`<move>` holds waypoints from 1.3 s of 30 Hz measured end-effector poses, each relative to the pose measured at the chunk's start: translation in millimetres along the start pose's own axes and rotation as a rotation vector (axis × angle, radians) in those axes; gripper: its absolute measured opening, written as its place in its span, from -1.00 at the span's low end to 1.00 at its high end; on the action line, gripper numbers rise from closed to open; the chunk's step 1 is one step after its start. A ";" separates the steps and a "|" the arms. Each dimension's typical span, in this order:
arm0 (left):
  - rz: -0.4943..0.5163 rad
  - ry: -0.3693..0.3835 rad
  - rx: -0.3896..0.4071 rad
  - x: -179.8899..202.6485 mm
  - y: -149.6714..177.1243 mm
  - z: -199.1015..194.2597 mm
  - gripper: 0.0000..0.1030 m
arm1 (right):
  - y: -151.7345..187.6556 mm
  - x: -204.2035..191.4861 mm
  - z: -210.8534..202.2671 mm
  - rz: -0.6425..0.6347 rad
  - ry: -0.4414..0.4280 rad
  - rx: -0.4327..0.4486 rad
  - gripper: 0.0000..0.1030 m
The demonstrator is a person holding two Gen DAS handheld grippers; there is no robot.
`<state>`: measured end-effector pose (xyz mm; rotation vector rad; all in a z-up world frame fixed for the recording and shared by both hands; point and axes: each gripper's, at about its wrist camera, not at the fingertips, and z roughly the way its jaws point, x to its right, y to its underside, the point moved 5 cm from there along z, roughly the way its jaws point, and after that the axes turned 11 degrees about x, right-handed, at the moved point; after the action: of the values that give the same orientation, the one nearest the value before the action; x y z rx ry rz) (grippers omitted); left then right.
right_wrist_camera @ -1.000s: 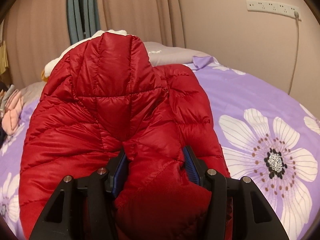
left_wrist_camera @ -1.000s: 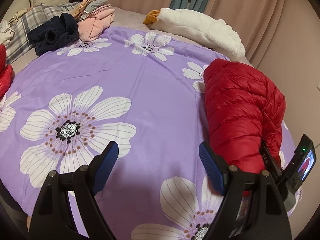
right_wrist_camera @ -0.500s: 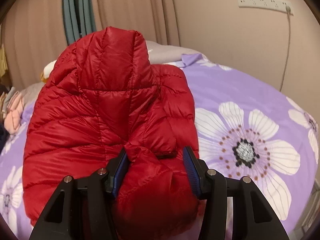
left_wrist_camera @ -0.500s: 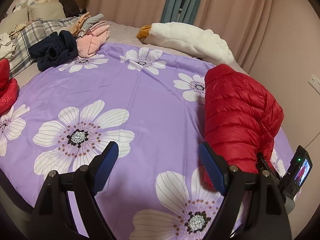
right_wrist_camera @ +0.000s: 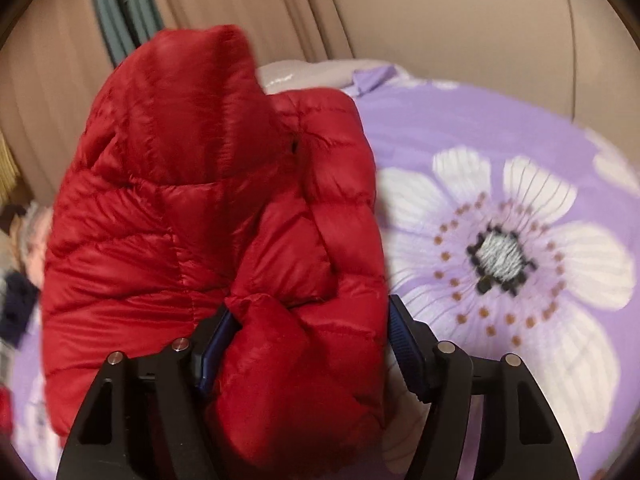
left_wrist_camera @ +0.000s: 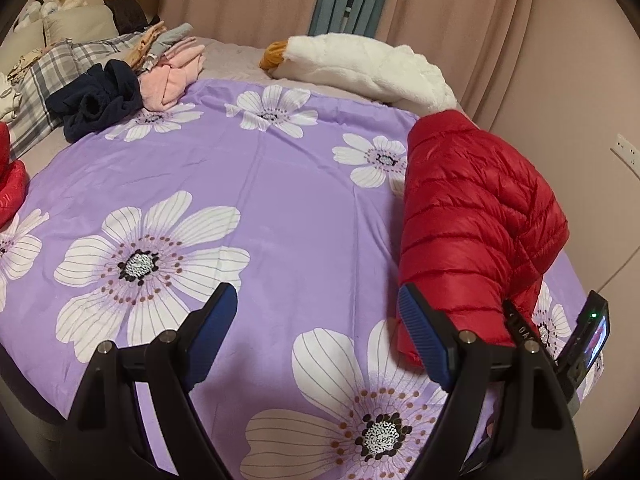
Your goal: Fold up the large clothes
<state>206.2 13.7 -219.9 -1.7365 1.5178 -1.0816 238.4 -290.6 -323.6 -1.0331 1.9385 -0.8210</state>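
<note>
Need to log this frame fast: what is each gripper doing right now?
Left gripper: open, nothing between its jaws.
Right gripper: jaws have just been opening, the folded red down jacket between them; the right pad looks clear of it.

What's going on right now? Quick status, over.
Left gripper open, empty. Right gripper just opening, red puffer jacket between jaws. Nothing blocking purple bedspread.

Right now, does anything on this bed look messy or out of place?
Yes: a navy garment and pink clothes lie crumpled in a heap at the far corner of the purple sheet, unlike the neatly bundled red jacket.
</note>
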 end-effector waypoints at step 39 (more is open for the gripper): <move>-0.046 -0.066 0.103 22.7 -55.3 84.9 -0.11 | -139.6 -117.8 -19.9 -0.043 -0.292 0.131 -0.48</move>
<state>307.8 -5.5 -211.1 -1.7267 1.3645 -1.0949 316.4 -249.1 -162.5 -1.0554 1.6010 -0.7632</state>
